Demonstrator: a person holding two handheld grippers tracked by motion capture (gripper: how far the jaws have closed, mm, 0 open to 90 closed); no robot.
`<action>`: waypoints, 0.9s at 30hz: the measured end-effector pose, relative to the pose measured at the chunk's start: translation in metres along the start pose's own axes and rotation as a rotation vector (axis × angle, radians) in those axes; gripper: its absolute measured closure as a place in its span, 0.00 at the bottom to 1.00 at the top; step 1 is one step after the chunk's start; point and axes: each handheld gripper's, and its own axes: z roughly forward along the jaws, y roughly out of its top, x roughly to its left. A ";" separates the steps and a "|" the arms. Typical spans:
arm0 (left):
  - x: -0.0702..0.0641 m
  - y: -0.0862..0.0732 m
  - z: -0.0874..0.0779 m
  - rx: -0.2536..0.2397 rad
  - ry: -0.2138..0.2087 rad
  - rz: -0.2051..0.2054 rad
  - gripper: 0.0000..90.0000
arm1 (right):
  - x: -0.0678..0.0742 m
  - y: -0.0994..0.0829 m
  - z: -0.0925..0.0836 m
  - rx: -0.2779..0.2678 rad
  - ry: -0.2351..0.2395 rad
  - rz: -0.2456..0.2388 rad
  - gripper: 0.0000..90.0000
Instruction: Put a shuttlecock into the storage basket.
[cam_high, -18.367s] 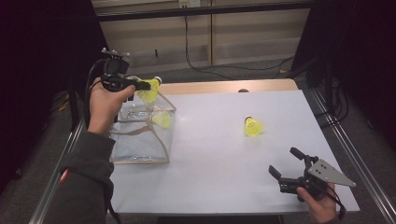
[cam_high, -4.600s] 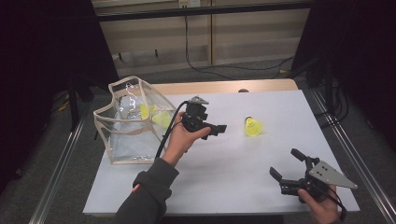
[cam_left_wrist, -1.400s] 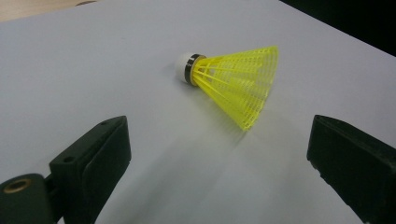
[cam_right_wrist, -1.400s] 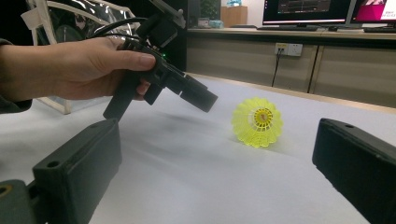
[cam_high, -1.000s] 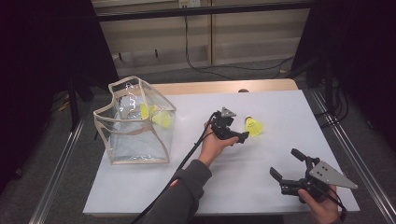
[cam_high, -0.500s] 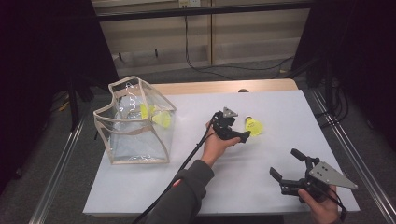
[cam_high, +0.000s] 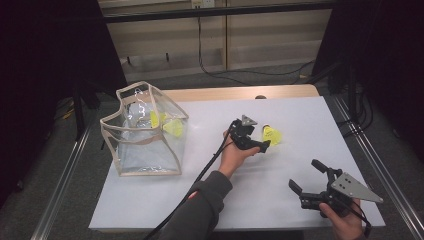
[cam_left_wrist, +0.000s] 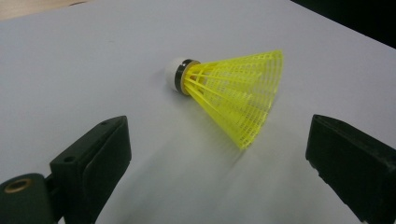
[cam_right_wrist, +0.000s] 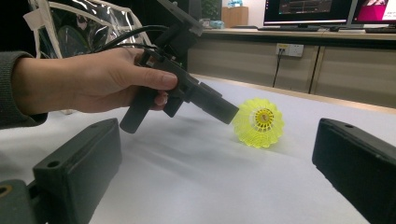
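Your left claw (cam_high: 262, 145), jaws spread wide, hovers just short of the yellow mesh-skirted plastic shuttlecock (cam_left_wrist: 227, 91) lying on the white table (cam_high: 150, 200), while your right claw (cam_high: 307, 175) waits, likewise spread.

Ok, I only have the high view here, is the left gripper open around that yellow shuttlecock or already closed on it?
Observer: Open. In the left gripper view the left gripper has both jaws spread wide, and the shuttlecock lies just beyond them, untouched.
Operator: Which way is it lying?
Observer: On its side on the white table, white cork end pointing away from the jaws, yellow skirt toward them.
Operator: And the right gripper?
Observer: The right gripper is open too, low over the table, its camera looking toward the shuttlecock's open skirt.
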 end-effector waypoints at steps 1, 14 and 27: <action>0.000 0.000 0.000 -0.001 0.000 -0.002 0.08 | 0.000 0.000 0.000 0.000 0.000 0.000 0.02; 0.001 0.000 0.003 -0.003 0.015 0.004 0.12 | 0.000 0.000 0.000 -0.001 -0.001 -0.001 0.02; 0.003 0.001 0.005 0.000 0.033 0.004 0.18 | -0.001 0.000 0.000 -0.003 -0.001 -0.001 0.02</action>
